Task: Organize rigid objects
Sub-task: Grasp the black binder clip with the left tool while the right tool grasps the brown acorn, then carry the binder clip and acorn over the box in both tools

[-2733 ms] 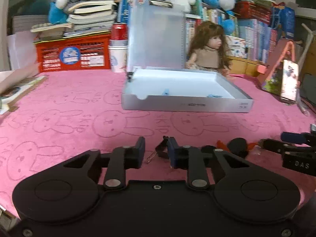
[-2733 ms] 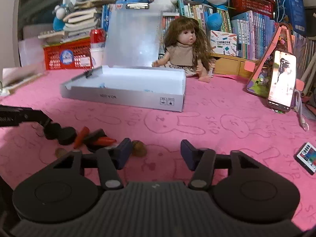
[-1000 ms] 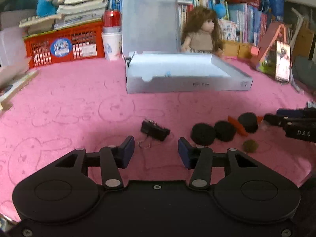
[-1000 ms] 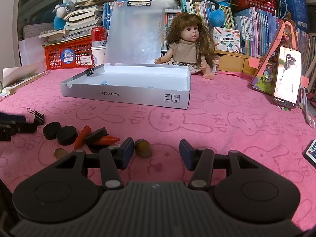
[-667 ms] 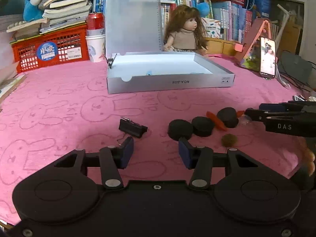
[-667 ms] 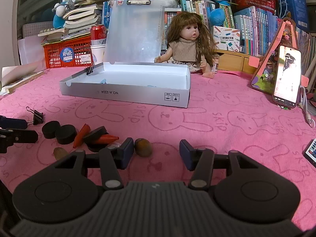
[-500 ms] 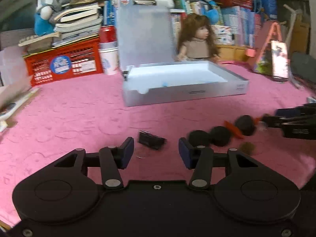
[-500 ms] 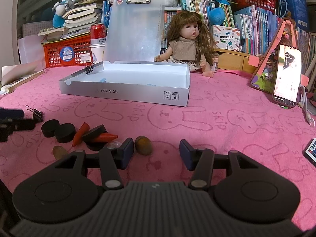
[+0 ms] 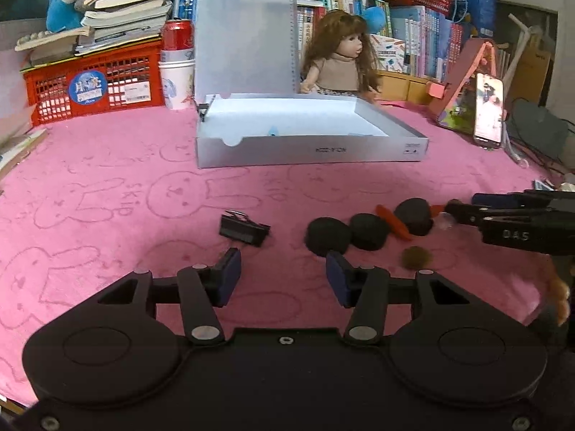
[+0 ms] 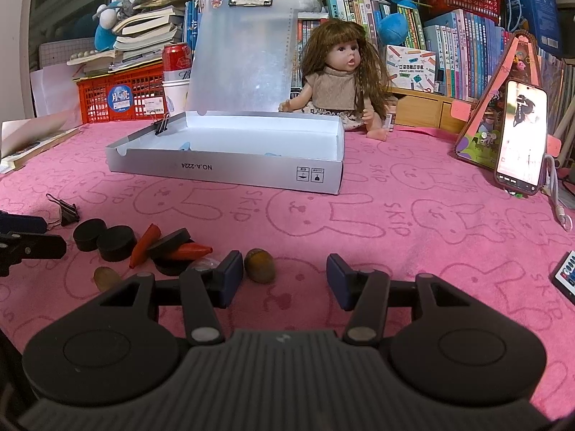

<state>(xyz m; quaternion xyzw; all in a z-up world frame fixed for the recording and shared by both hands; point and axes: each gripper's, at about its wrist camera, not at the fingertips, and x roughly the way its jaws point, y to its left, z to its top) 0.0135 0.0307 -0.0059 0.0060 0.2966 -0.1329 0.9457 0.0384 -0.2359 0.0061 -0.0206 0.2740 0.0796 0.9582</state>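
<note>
Both grippers hung open and empty over the pink cloth (image 9: 107, 165): left gripper (image 9: 284, 276) just behind the binder clip (image 9: 243, 229), right gripper (image 10: 284, 280) beside the brown nut (image 10: 259, 265), the box (image 10: 230, 165) well beyond.

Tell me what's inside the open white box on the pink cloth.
The white box shows a mostly bare white floor with a few small blue bits. A black binder clip grips its left wall. The front wall hides the near strip of the floor, so anything lying there can't be seen.
</note>
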